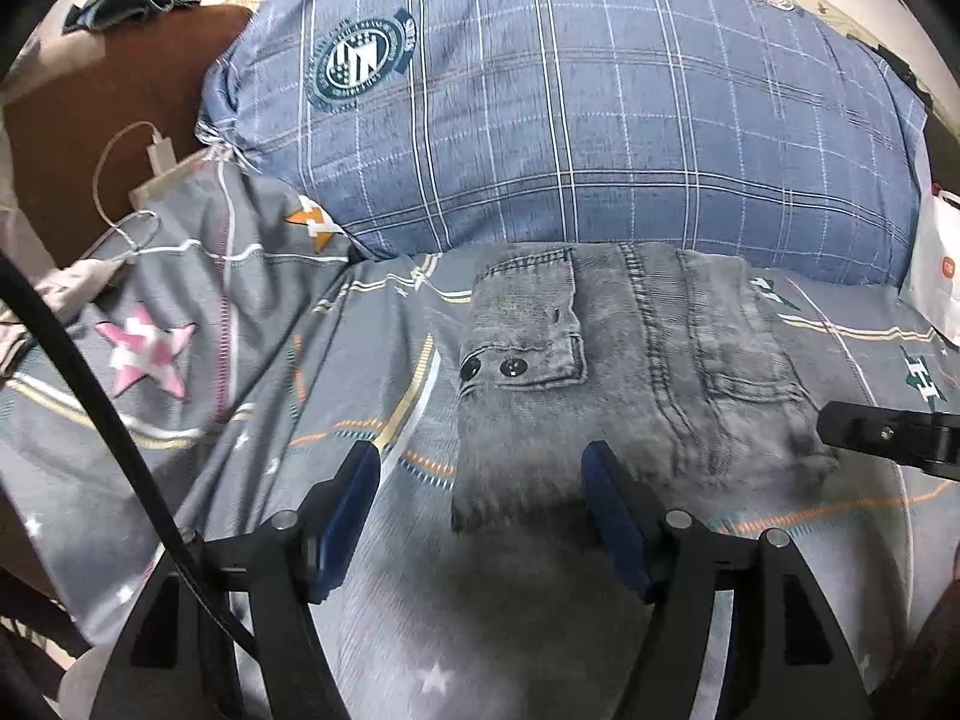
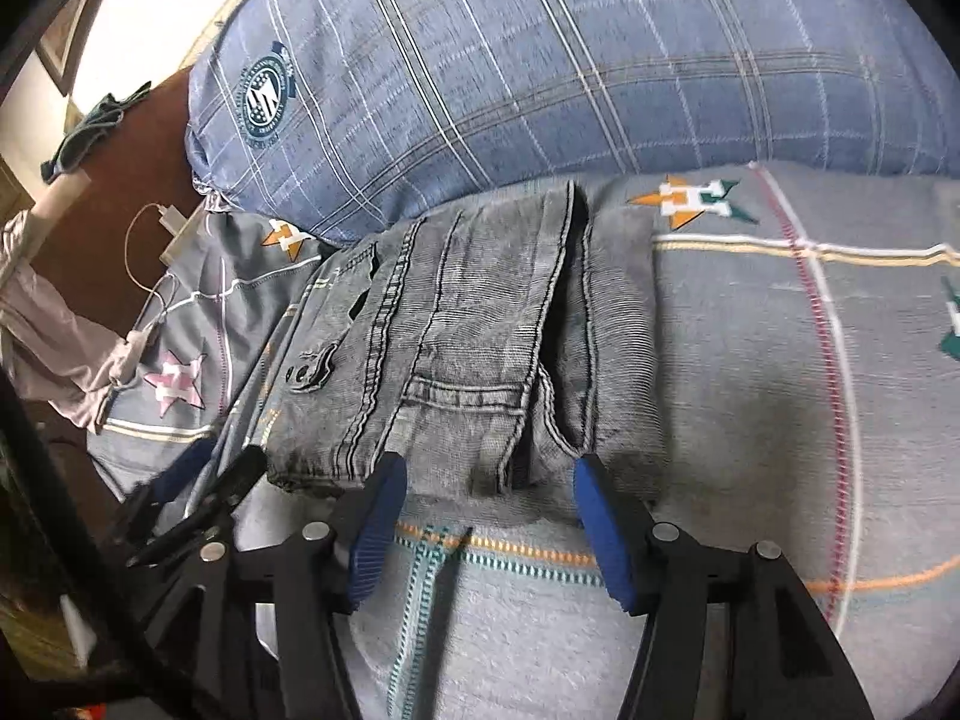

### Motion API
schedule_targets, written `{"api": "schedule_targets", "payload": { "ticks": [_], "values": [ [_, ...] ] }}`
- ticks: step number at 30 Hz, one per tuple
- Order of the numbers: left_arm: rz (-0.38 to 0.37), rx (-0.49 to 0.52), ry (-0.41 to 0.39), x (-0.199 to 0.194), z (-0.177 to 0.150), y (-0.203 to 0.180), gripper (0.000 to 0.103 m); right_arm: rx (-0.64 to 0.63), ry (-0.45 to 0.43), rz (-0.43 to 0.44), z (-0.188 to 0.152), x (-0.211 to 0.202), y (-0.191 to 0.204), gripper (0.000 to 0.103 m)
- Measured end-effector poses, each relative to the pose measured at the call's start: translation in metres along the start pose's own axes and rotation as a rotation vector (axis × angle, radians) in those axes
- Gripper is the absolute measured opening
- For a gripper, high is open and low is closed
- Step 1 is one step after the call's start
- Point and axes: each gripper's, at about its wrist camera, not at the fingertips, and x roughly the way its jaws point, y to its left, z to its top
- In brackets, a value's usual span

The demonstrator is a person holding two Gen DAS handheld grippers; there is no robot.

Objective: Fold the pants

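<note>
Grey denim pants [image 1: 624, 360] lie folded into a compact stack on the grey patterned bedsheet [image 1: 336, 372], a buttoned pocket flap on top. My left gripper [image 1: 480, 468] is open and empty, its blue pads at the stack's near left edge. My right gripper [image 2: 489, 483] is open and empty, its blue pads astride the near edge of the pants [image 2: 456, 336]. The right gripper's black finger shows at the right of the left wrist view [image 1: 888, 435]. The left gripper shows at the lower left of the right wrist view [image 2: 198, 498].
A large blue plaid pillow [image 1: 570, 108] lies right behind the pants. A white charger and cable [image 1: 159, 159] rest at the bed's left edge beside a brown headboard [image 1: 78, 138]. A white bag [image 1: 936, 276] sits at the right. Pink cloth [image 2: 54, 330] hangs at the left.
</note>
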Motion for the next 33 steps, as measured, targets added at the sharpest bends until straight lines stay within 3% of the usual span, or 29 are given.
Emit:
{"api": "schedule_targets", "payload": {
  "ticks": [10,14,28,30,33],
  "values": [
    [-0.004,-0.033,-0.030,-0.054,-0.014,0.008,0.072,0.033,-0.033,0.017,-0.035,-0.027,0.001,0.062],
    [0.002,-0.034,-0.033,-0.065,-0.016,0.009,0.082,0.030,-0.051,0.016,-0.039,-0.034,0.005,0.062],
    [0.062,-0.003,-0.041,-0.094,-0.005,0.010,0.083,0.038,-0.115,0.055,-0.035,-0.050,0.012,0.062],
    [0.066,0.000,-0.044,-0.096,-0.002,0.010,0.083,0.027,-0.134,0.045,-0.036,-0.055,0.014,0.070],
    [0.060,-0.001,-0.050,-0.099,0.000,0.007,0.083,0.023,-0.153,0.046,-0.035,-0.060,0.015,0.072]
  ]
}}
